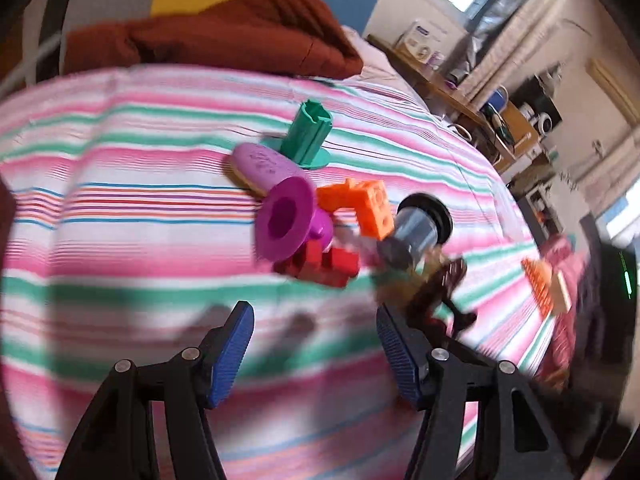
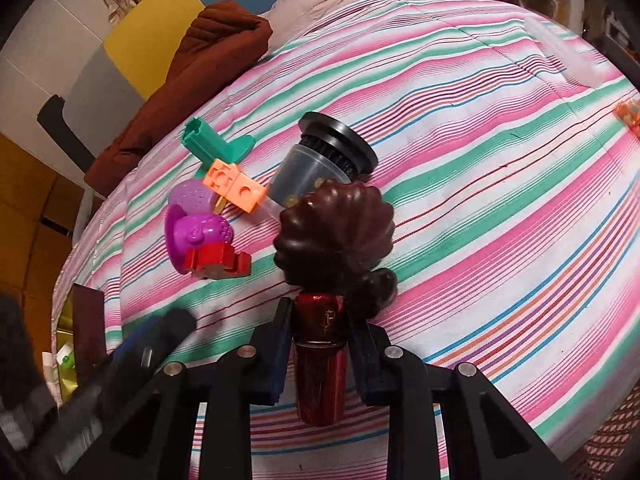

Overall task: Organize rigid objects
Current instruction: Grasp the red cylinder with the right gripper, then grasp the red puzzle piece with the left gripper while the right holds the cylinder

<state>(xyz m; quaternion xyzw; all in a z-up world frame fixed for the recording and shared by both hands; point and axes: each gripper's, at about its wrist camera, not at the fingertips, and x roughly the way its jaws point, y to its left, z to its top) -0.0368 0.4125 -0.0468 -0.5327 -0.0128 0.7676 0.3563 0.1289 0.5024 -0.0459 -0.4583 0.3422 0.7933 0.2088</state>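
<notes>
Right gripper (image 2: 318, 344): jaws clamped on the glossy dark-red cylindrical body of a bottle with a dark brown, ribbed, shell-shaped cap (image 2: 336, 236); the bottle points forward over a bed cover striped in pink, green and white (image 2: 500, 184); in the left wrist view the same bottle (image 1: 436, 292) appears blurred at right, just beyond the left gripper's right finger.

Left gripper (image 1: 316, 344): blue ribbed pads (image 1: 234, 356) wide apart, nothing between them, above the striped cover (image 1: 120, 240).

Cluster of small rigid objects on the cover, ahead of both grippers: a green plastic ribbed post on a flat round base (image 2: 212, 144), farthest away; an orange plastic block with round holes (image 2: 234, 186) just nearer; a purple flared plastic piece (image 2: 192, 232) lying on its side; a red plastic brick (image 2: 218, 262) touching the purple piece on its near side; a translucent grey cup-shaped cylinder with a wide black ribbed cap (image 2: 324, 160), on its side, beside the orange block and just beyond the bottle's brown cap.

Background: a rust-brown quilted cushion (image 2: 192, 80) at the far edge of the cover; a wooden shelf with clutter (image 1: 480, 108) along the wall.
</notes>
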